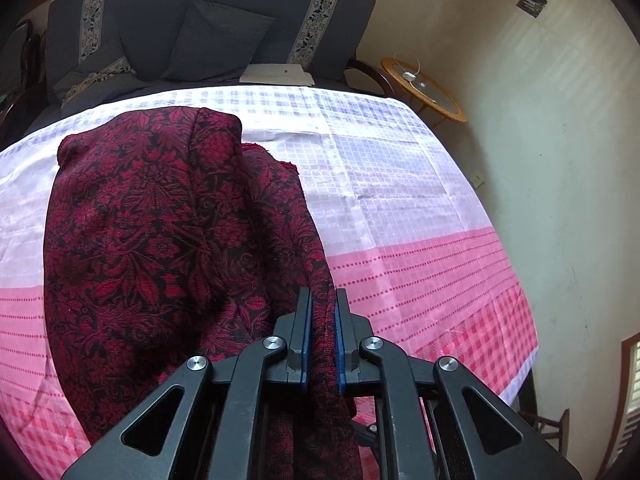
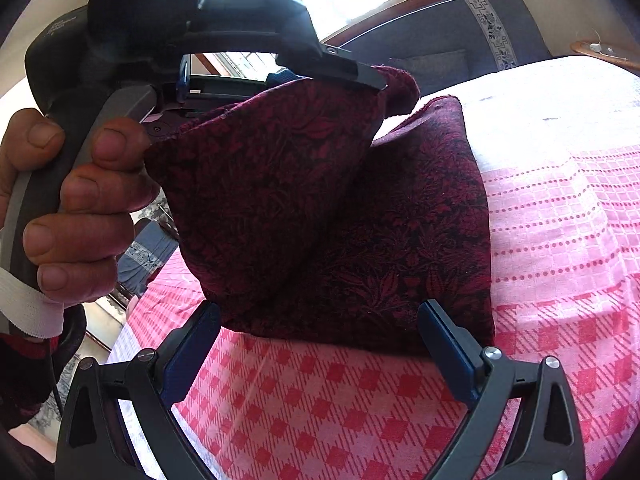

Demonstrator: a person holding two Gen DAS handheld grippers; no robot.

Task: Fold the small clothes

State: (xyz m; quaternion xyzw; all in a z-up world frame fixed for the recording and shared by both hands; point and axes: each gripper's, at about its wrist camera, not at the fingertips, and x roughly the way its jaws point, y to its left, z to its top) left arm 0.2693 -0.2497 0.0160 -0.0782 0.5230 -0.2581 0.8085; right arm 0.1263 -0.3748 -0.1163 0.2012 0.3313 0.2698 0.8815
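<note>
- The left gripper [image 1: 323, 312] is clenched on a fold of the dark red floral cloth [image 1: 160, 232], lifting one edge.
- The right gripper [image 2: 320, 336] is released, its blue pads [image 2: 448, 348] spread wide just before the cloth's near edge, not touching it.
- The rest of the cloth lies folded on the table's pink-and-white checked cover [image 2: 340, 408].
- A hand [image 2: 68, 204] grips the left gripper's handle.
- Its embossed writing is unreadable.
</note>
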